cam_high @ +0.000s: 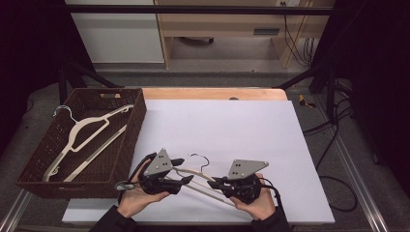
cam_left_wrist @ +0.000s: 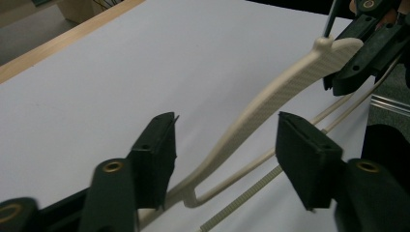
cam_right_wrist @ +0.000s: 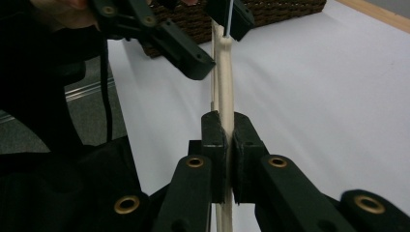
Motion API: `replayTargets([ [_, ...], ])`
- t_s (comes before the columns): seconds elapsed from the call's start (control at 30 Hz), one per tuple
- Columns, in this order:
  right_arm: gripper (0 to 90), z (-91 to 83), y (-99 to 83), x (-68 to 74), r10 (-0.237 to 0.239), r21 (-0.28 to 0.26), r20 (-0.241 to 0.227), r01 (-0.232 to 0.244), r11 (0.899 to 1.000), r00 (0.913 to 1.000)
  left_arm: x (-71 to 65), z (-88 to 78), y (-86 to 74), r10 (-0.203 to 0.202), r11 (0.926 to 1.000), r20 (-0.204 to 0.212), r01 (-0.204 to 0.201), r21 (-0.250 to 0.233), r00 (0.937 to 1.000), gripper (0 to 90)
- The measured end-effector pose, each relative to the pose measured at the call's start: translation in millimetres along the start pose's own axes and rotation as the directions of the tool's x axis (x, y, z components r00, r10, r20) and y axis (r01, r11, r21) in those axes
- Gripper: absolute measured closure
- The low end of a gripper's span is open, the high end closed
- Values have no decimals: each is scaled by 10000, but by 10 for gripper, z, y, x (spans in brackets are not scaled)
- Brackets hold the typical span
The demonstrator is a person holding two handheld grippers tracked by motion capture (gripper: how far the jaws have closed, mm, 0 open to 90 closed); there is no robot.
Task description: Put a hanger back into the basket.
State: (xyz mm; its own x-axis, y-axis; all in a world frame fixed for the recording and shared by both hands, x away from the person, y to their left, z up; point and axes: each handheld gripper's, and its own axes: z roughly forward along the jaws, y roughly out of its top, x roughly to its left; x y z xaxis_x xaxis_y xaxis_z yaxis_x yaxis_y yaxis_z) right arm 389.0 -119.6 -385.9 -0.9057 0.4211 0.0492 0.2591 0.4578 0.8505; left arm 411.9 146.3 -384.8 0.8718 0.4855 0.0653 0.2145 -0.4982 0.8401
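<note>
Clearly light and stiff: cream hanger (cam_right_wrist: 225,72) clamped edgewise by right gripper (cam_right_wrist: 226,145).
Left gripper (cam_left_wrist: 225,145) stands half-open astride its shoulder arm, pads not yet touching; that flat arm suits a grip.

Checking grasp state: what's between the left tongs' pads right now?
The cream hanger arm runs through the gap, touching neither pad, in the left gripper view. The right tongs clamp the same hanger.

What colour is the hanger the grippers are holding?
Cream hanger, with a fine woven-looking texture; left gripper view shows it best.
</note>
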Motion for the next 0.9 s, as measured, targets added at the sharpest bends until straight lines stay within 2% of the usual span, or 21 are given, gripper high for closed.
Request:
replayTargets([
  [0.17,866,10,-5,-3,-5,39,-42,5,10000,10000,-15,11,-15,133,9999,177,-135,75,9998,579],
  [0.37,851,4,-16,-30,56,-13,-90,-56,10000,9999,-46,-18,-16,283,9990,136,-288,339,9995,643],
  [0.6,764,-10,-43,-70,92,-133,661,-83,9999,9978,-136,-19,-25,253,9974,597,-293,665,9979,767],
  [0.8,673,29,-74,-101,357,-199,1110,-337,9992,9932,-151,-10,-54,-241,9972,908,175,728,9956,800],
  [0.9,634,48,-87,-112,386,-192,1323,-364,9992,9905,-172,-9,-52,-350,9969,1086,270,740,9935,816],
])
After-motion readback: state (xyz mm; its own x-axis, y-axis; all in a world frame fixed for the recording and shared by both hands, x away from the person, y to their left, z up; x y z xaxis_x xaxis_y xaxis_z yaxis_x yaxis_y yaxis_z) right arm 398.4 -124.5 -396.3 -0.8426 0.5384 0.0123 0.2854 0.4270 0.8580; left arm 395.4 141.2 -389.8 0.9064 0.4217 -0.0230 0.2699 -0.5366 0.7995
